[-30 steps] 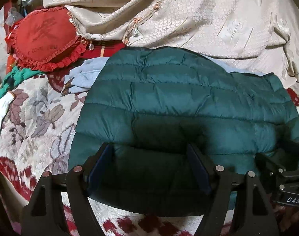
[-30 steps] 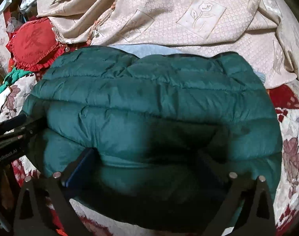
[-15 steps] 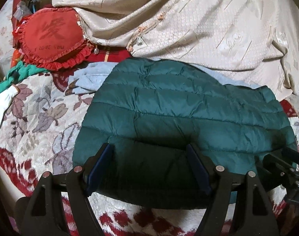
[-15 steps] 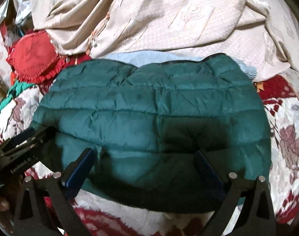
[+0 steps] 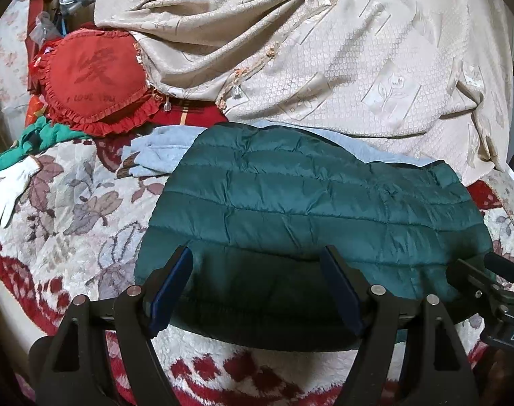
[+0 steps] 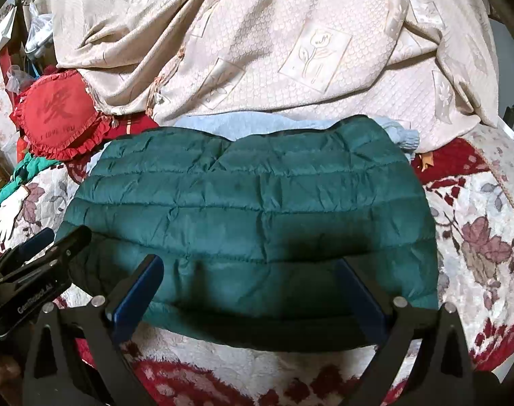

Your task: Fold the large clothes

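Both grippers hover level over the near hem of the jacket [image 5: 307, 209], fingers pointing forward. Left gripper [image 5: 257, 287]: fingers spread wide, gripping nothing – the jacket lies ahead and below. Right gripper [image 6: 250, 291]: fingers likewise spread, empty. The jacket lies folded flat on the blanket [image 6: 476, 237], partly over a blue garment [image 5: 155, 149].

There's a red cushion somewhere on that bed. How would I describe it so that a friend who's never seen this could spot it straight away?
Start at the big beige embossed bedspread heaped across the back of the bed. Follow its left edge down to where its beaded fringe hangs; the red cushion lies tucked just under it, beyond the green quilted jacket. It alone has a ruffled frill all round and a large darker character on its face.
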The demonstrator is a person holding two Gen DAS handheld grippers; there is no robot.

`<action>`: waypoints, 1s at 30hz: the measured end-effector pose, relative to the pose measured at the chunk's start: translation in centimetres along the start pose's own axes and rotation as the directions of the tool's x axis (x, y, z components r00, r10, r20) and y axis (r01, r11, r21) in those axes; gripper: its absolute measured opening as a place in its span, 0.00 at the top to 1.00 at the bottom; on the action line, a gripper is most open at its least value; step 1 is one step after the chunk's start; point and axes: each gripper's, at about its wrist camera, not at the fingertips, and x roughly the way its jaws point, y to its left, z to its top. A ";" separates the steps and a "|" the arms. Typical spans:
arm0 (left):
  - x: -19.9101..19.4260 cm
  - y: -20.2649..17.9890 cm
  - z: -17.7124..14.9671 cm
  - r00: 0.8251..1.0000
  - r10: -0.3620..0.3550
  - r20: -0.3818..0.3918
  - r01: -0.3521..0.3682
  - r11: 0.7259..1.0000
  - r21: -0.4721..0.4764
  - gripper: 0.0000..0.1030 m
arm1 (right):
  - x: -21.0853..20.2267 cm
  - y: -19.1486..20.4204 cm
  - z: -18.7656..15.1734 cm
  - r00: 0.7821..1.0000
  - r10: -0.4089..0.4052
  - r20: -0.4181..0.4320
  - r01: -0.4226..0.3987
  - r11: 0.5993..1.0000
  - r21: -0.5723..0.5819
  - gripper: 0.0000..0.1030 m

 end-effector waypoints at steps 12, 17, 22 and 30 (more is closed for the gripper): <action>-1.5 -0.6 -0.3 0.999 0.025 0.033 -0.025 0.999 0.027 0.41 | -0.5 -0.3 -0.8 1.000 0.007 0.004 -0.007 1.000 0.015 0.00; -1.9 -0.6 -0.4 0.999 0.027 0.037 -0.028 0.999 0.025 0.41 | -0.7 -0.4 -1.0 1.000 0.015 0.003 -0.015 1.000 0.022 0.00; -2.4 -0.6 -0.5 0.999 0.029 0.044 -0.030 0.999 0.021 0.41 | -0.9 -0.3 -1.1 1.000 0.018 0.003 -0.018 1.000 0.017 0.00; -2.6 -0.7 -0.7 0.999 0.027 0.045 -0.029 0.999 0.027 0.41 | -1.2 -0.2 -1.1 1.000 0.024 0.002 -0.024 1.000 0.013 0.00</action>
